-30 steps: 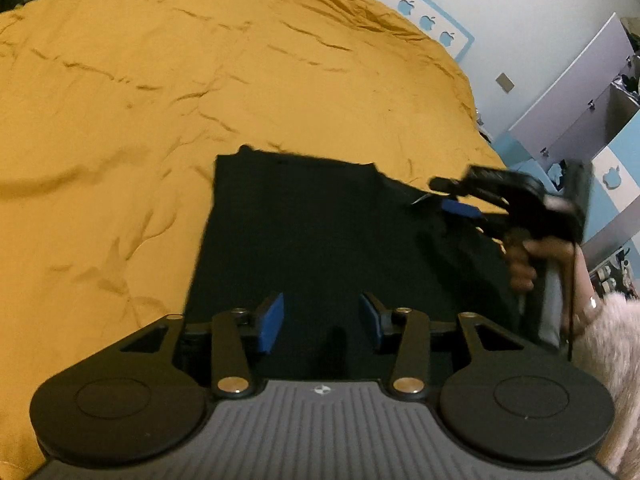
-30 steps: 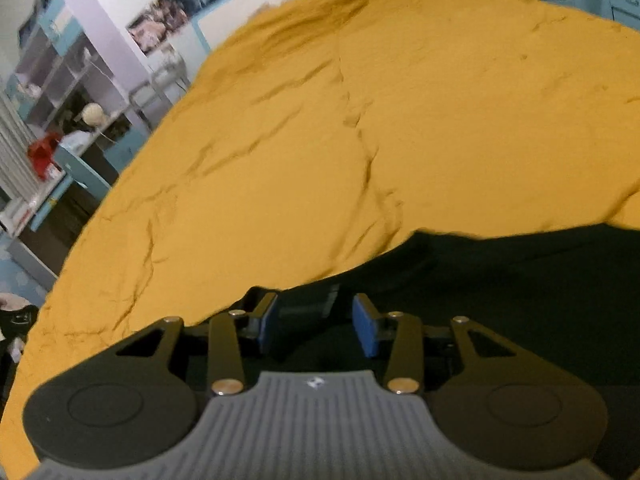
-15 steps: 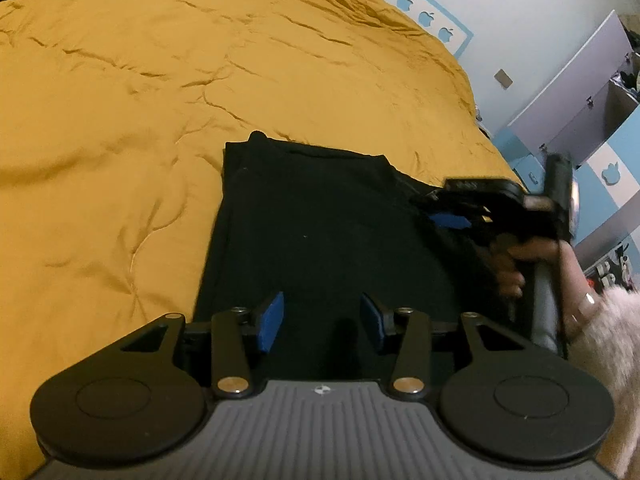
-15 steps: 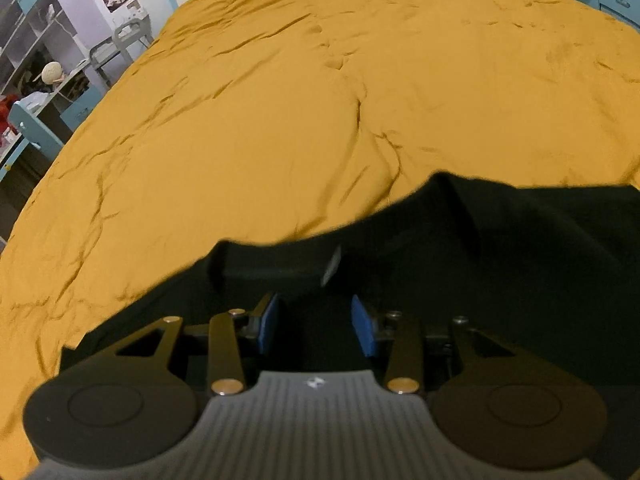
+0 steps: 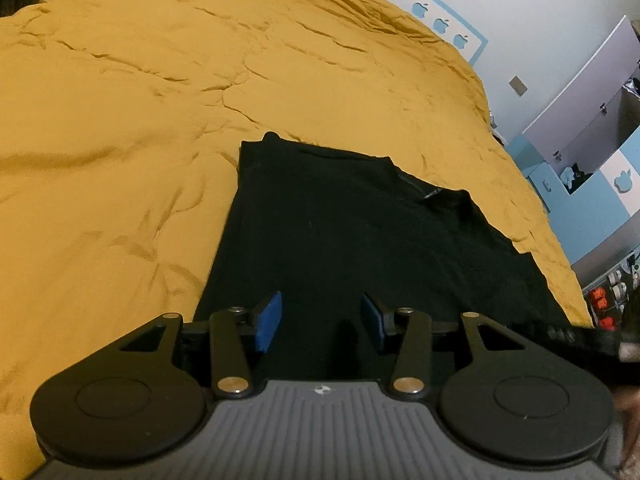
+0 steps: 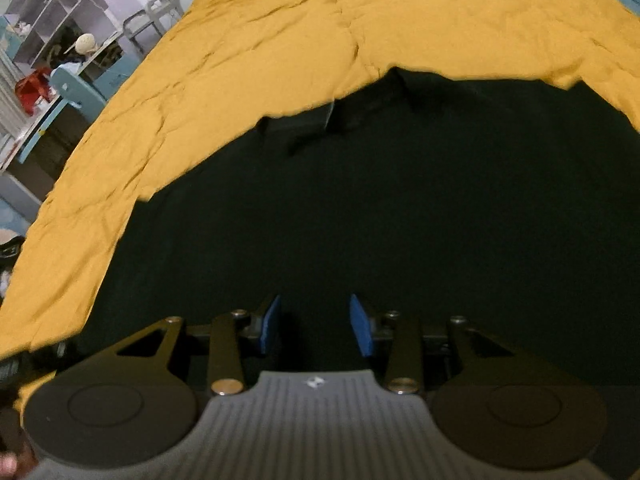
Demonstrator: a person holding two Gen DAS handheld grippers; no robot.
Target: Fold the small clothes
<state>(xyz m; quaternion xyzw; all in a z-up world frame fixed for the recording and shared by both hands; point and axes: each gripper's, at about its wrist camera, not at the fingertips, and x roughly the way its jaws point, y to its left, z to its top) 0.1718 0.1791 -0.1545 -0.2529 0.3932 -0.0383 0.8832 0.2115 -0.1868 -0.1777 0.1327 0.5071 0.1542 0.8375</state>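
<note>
A black garment [image 5: 352, 232] lies flat on the mustard-yellow bed cover [image 5: 160, 100], folded into a long panel with its neck end far from me. My left gripper [image 5: 320, 322] is open and empty, hovering over the garment's near end. In the right wrist view the same black garment [image 6: 380, 208] fills the middle, its collar and tag at the far edge. My right gripper [image 6: 314, 326] is open and empty above the near part of the cloth. Part of the right tool shows at the left wrist view's right edge.
The yellow bed cover [image 6: 280, 40] spreads wide around the garment. A white wall with blue apple shapes [image 5: 440, 24] and grey-blue cabinets [image 5: 592, 128] stand to the right. Shelves and a chair [image 6: 60, 60] stand beyond the bed's left side.
My right gripper has pulled back from the garment's collar toward the near end and now sits beside the left gripper. The sleeve side now lies flat. Both grippers stay open.
</note>
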